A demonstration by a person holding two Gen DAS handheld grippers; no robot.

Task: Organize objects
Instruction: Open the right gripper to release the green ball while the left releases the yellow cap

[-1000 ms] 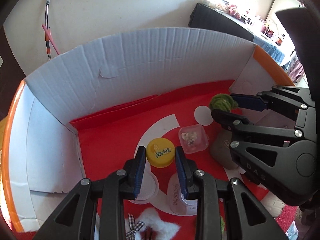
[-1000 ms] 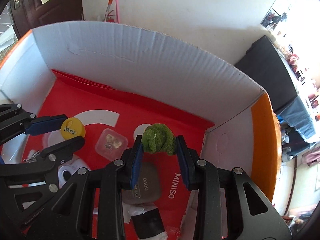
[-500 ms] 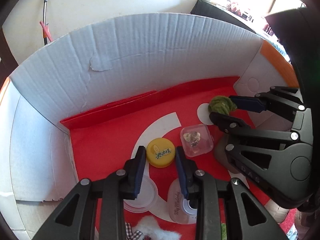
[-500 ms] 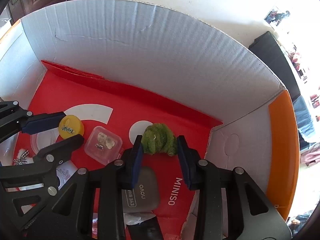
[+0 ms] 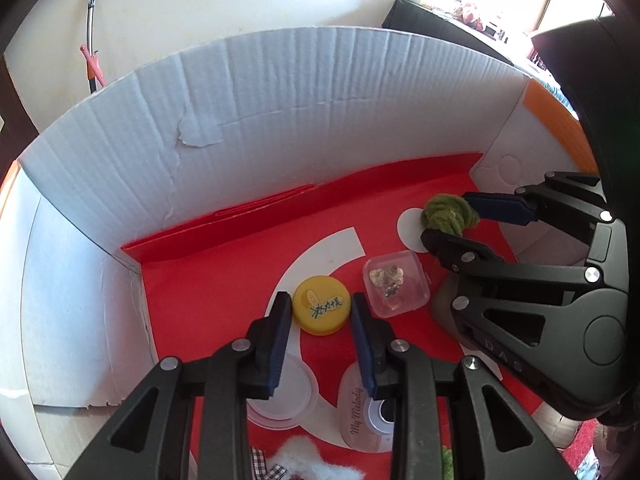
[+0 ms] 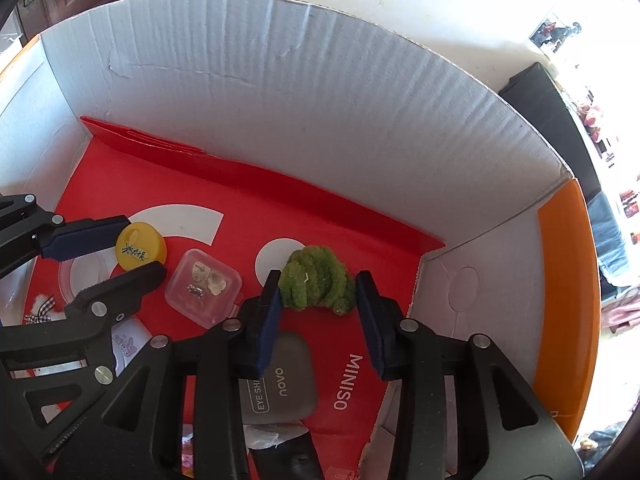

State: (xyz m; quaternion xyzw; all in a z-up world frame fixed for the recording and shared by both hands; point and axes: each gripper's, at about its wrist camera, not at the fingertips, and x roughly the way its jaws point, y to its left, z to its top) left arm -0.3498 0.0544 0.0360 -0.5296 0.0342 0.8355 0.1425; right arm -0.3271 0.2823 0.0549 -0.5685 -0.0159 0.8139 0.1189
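Right wrist view: "MINISO" point(image 6: 347, 382) reads in white on the red liner, and the grey case point(image 6: 286, 380) next to it says "EYE SH…" and "novo". Left wrist view: the pouch point(image 5: 356, 412) under your left gripper point(image 5: 318, 312) reads "My Melody"; the yellow cap point(image 5: 321, 305) has blue-green handwriting you can't make out.

Clear box point(image 6: 203, 288) sits between cap and green yarn point(image 6: 318, 280) and holds a few small pale bits. All of it lies on the red liner inside the white cardboard box point(image 6: 320, 92) with orange flaps.

Your left gripper is open, fingers either side of the cap, gripping nothing. Your right gripper point(image 6: 320, 294) is open around the yarn; whether the pads touch it, can't tell.

Room: cream wall, a black couch point(image 5: 444, 36) by a bright window.
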